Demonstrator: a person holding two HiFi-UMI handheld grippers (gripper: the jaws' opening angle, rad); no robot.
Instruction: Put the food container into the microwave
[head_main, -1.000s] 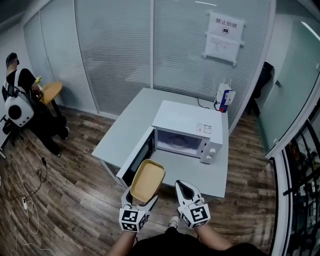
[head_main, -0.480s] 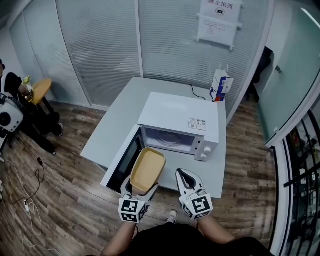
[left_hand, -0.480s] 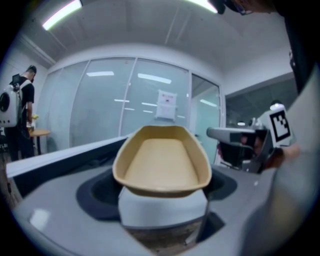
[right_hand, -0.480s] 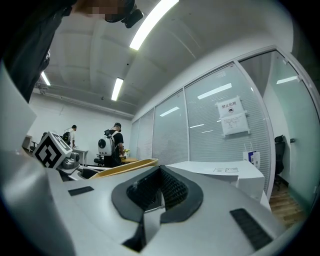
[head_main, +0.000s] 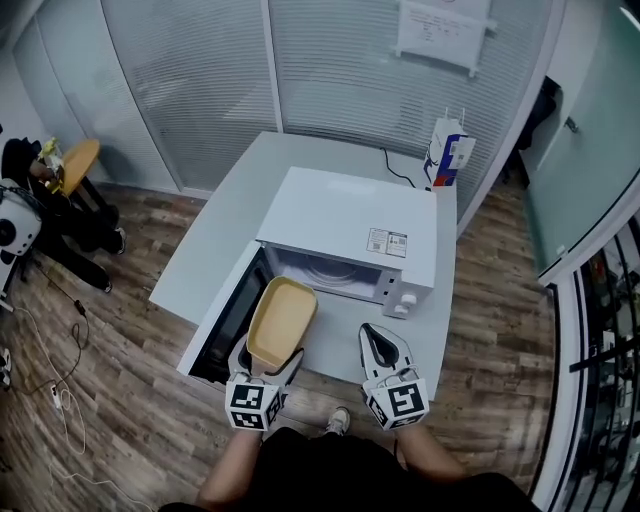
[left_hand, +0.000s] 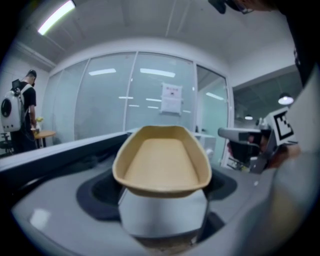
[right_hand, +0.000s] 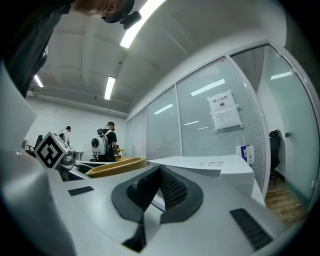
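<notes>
Left gripper (head_main: 268, 362) grasps food container (head_main: 281, 318) just before open microwave (head_main: 350, 228), not yet inside; right gripper (head_main: 380, 338) clenched, empty.

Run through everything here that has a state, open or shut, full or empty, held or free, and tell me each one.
Microwave door: swung open.
Microwave: inside looks empty.
Food container: empty, held in front of the opening, not yet inside.
Left gripper: closed on the food container's near end.
Right gripper: jaws together, holding nothing.
Carton: upright on the table.
</notes>
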